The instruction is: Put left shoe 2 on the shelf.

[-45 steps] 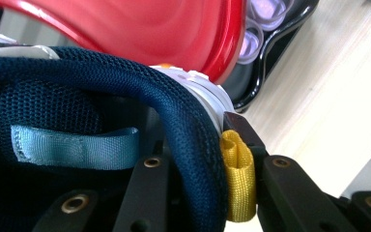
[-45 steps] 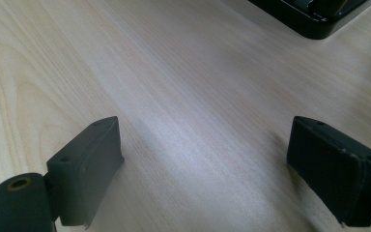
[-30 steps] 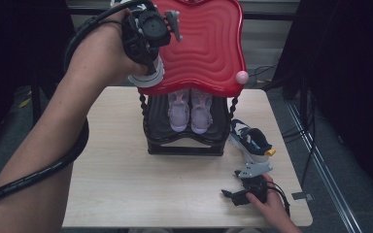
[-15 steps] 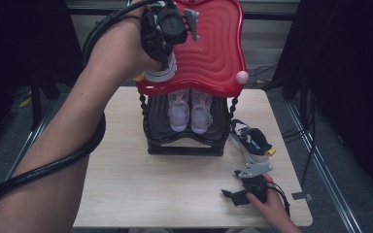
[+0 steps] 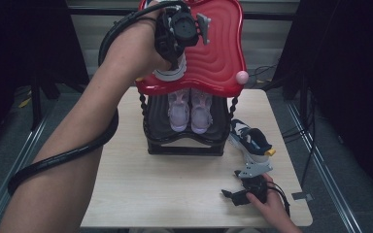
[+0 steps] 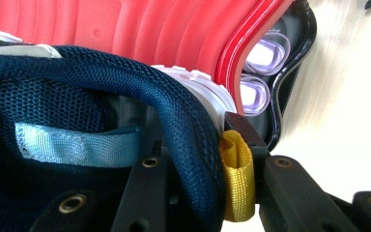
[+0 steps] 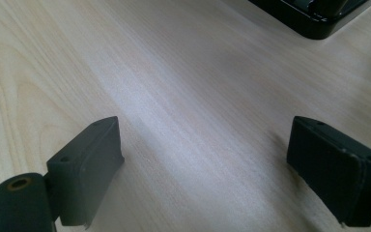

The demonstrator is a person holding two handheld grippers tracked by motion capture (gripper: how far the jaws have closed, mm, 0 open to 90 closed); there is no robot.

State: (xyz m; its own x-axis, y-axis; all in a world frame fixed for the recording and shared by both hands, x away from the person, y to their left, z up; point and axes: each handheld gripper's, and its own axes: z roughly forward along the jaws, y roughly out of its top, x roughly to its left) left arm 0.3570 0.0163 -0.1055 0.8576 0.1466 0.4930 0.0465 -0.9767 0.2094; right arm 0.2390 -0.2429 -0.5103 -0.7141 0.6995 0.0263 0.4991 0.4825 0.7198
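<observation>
My left gripper [image 5: 174, 58] hangs over the red top shelf [image 5: 218, 58] of a two-tier shoe rack. In the left gripper view the left gripper [image 6: 205, 166] is shut on the heel collar of a navy mesh sneaker [image 6: 101, 96], beside its yellow pull tab [image 6: 236, 179]. That sneaker's white sole [image 5: 169, 74] sits low over the red shelf near its front left. A matching navy and white sneaker [image 5: 250, 141] lies on the table right of the rack. My right gripper [image 5: 234, 195] rests open near the table's front right, and its right gripper view shows the right gripper [image 7: 203, 159] with nothing between its jaws.
A pair of lilac shoes [image 5: 190, 110] stands on the rack's black lower tier [image 5: 184, 145]. A pink knob [image 5: 242, 77] sits at the red shelf's front right corner. The pale wooden table [image 5: 165, 189] has free room in front of the rack. A cable [image 5: 63, 155] trails along the left forearm.
The left hand has carried the navy sneaker to the right and farther over the red shelf. The right gripper has stayed where it was.
</observation>
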